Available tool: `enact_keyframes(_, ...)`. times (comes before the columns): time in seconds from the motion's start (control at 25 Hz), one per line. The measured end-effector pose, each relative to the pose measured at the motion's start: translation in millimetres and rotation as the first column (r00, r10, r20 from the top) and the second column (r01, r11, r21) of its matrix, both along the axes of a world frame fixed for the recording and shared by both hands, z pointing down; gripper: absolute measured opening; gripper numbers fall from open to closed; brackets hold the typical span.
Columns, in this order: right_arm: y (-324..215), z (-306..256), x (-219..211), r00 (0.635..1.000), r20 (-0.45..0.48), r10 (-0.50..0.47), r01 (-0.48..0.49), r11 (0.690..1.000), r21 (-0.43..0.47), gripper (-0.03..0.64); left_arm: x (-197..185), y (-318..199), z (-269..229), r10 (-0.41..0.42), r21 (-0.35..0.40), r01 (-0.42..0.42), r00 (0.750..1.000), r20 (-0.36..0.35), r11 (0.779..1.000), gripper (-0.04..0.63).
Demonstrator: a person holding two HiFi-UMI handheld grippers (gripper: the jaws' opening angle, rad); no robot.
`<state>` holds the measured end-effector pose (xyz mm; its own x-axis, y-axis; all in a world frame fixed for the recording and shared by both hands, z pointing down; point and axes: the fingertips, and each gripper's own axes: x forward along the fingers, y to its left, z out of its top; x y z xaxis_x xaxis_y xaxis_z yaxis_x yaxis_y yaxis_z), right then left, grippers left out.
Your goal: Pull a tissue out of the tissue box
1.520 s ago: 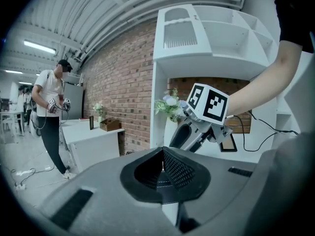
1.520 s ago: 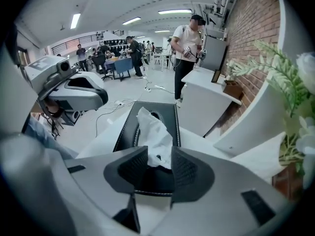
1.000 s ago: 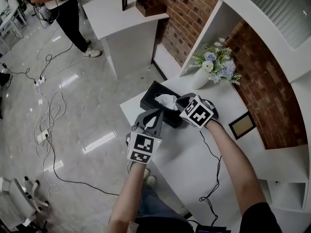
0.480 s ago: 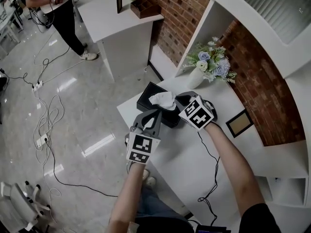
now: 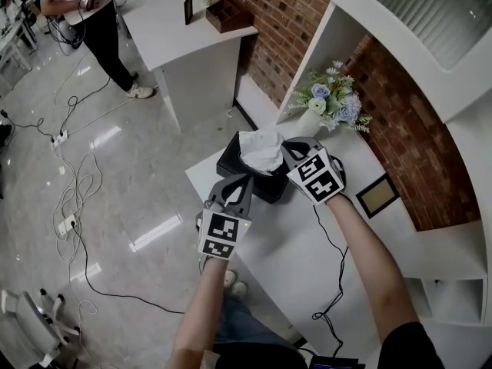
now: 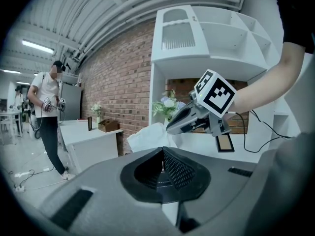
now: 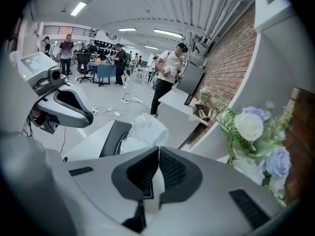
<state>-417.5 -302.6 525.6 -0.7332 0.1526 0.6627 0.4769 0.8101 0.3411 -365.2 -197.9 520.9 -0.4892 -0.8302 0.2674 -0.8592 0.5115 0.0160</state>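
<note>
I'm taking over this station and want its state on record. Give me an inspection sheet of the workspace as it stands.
Surface: white table, nothing spilled seen.
Job's things: black tissue box near the table's far corner; tissue drawn up out of its top, lower end at the opening.
Clutter: vase of flowers; picture frame.
Grippers: right tongs shut on the tissue; left tongs shut, empty, beside the box.
Cables: black cable across the table; power strip with loose leads on the floor.
Surroundings: brick wall, white shelf unit, a person by a second white table.
</note>
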Motion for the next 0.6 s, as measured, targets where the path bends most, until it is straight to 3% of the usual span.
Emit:
enact_keyframes(0.4,2,-32,6,0.996,0.091,0.023,-0.021,1.0,-0.016,0.003,1,1,-16,0.002,0.008,-0.003,1.0,0.021,1.0,0.009)
enact_keyframes(0.6,2,-65,22,0.983,0.18,0.045,-0.036,0.998,-0.048,0.003,6,0,-29,0.013,0.005,-0.014,0.999,0.048,1.0,0.009)
